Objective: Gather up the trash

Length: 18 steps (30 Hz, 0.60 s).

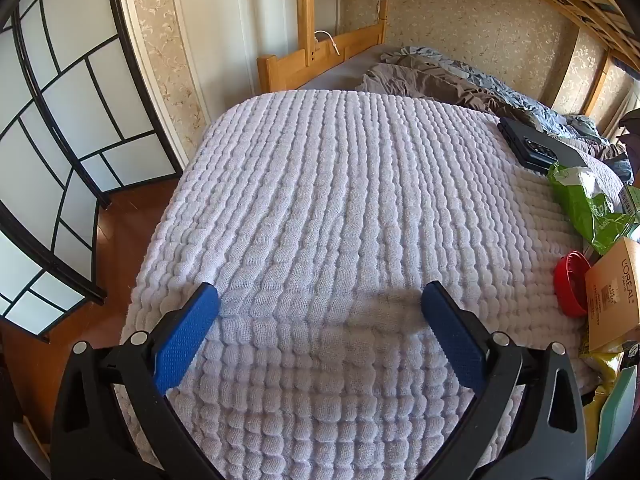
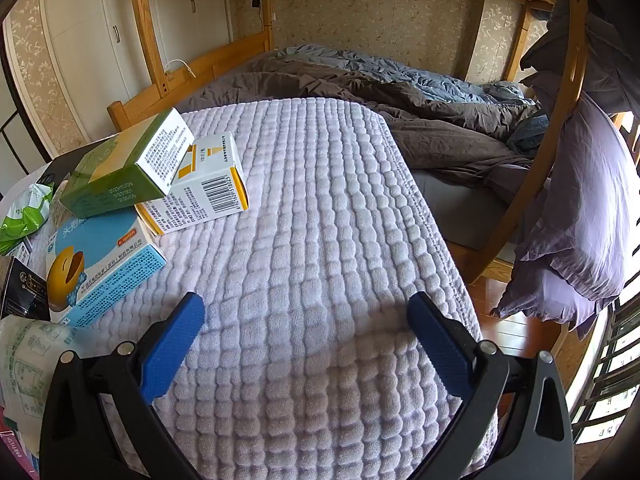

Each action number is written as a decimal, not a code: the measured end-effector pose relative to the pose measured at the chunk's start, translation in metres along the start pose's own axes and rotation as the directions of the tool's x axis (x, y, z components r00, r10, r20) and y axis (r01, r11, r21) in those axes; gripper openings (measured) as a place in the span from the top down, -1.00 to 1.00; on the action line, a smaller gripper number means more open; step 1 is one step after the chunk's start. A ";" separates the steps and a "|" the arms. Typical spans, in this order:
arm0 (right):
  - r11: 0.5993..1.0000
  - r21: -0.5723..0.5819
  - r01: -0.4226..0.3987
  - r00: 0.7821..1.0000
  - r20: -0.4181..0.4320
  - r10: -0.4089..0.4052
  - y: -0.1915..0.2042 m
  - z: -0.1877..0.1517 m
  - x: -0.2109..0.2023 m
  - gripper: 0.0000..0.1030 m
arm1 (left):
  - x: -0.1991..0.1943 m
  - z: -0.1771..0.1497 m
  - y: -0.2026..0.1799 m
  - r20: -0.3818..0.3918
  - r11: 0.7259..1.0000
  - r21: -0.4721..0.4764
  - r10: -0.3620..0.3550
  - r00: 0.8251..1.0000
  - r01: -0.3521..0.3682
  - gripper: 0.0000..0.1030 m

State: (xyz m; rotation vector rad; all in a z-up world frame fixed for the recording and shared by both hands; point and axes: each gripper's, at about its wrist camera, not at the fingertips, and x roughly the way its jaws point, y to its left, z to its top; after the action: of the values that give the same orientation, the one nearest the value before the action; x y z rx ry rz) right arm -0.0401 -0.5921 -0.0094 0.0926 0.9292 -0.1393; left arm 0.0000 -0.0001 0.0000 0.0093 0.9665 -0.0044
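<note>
- Trash heaped between the two views on the white quilt (image 2: 320, 220): green box (image 2: 124, 168) tilted atop orange box (image 2: 208, 188) and blue box (image 2: 104, 264); green bag (image 1: 588, 208), red lid (image 1: 572, 284) and tan box (image 1: 612, 292) alongside.
- Could topple the leaning green box if the lower cartons get nudged first.
- Could snag quilt folds with a low scoop.
- Could mistake the black case (image 1: 540, 148) for trash.
- Light, crushable cartons; crinkly, slippery bag.
- Left claw (image 1: 320, 312) and right claw (image 2: 308, 320) both released, spread wide, empty, angled down over bare quilt.
</note>
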 end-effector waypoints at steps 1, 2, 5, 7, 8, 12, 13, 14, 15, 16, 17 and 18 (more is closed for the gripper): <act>1.000 -0.003 0.004 1.000 0.004 -0.004 0.000 0.000 0.000 -0.93 | 0.000 0.000 0.000 0.001 1.000 -0.001 -0.002 1.000 0.002 -0.98; 1.000 -0.003 0.004 1.000 0.004 -0.004 0.000 0.000 0.000 -0.93 | 0.000 0.000 0.000 0.001 1.000 -0.001 -0.002 1.000 0.002 -0.98; 1.000 -0.003 0.004 1.000 0.005 -0.004 0.000 0.000 0.000 -0.93 | 0.000 0.000 0.001 0.001 1.000 -0.001 -0.002 1.000 0.002 -0.99; 1.000 -0.004 0.006 1.000 0.005 -0.006 0.000 0.000 0.000 -0.93 | 0.000 0.000 0.001 0.001 1.000 -0.001 -0.002 1.000 0.002 -0.99; 1.000 -0.004 0.005 1.000 0.006 -0.005 0.000 0.000 0.000 -0.93 | 0.000 0.000 0.001 0.001 1.000 -0.001 -0.002 1.000 0.002 -0.98; 1.000 -0.004 0.005 1.000 0.006 -0.005 0.000 0.000 0.000 -0.93 | 0.000 0.000 0.000 0.001 1.000 0.000 0.000 1.000 0.000 -0.99; 1.000 -0.004 0.005 1.000 0.005 -0.005 0.000 0.000 0.000 -0.93 | 0.000 0.000 0.000 0.001 1.000 0.000 0.000 1.000 0.000 -0.98; 1.000 -0.004 0.005 1.000 0.005 -0.005 0.000 0.000 0.000 -0.93 | 0.000 0.000 0.000 0.001 1.000 0.000 0.000 1.000 0.000 -0.98; 1.000 -0.004 0.005 1.000 0.005 -0.005 0.000 0.000 0.000 -0.93 | 0.000 0.000 0.000 0.001 1.000 0.000 0.000 1.000 0.000 -0.99; 1.000 -0.004 0.005 1.000 0.005 -0.005 0.000 0.000 0.000 -0.93 | 0.000 0.000 0.000 0.001 1.000 0.000 0.000 1.000 0.000 -0.99; 1.000 -0.004 0.005 1.000 0.005 -0.005 0.000 0.000 0.000 -0.93 | 0.000 0.000 0.000 0.001 1.000 0.000 0.000 1.000 0.000 -0.98; 1.000 -0.004 0.005 1.000 0.005 -0.005 0.000 0.000 0.000 -0.93 | 0.000 0.000 0.000 0.001 1.000 0.000 0.000 1.000 0.000 -0.99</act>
State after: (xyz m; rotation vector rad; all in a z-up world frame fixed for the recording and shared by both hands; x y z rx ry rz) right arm -0.0403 -0.5918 -0.0092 0.0862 0.9244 -0.1424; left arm 0.0000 0.0000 0.0000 0.0096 0.9655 -0.0043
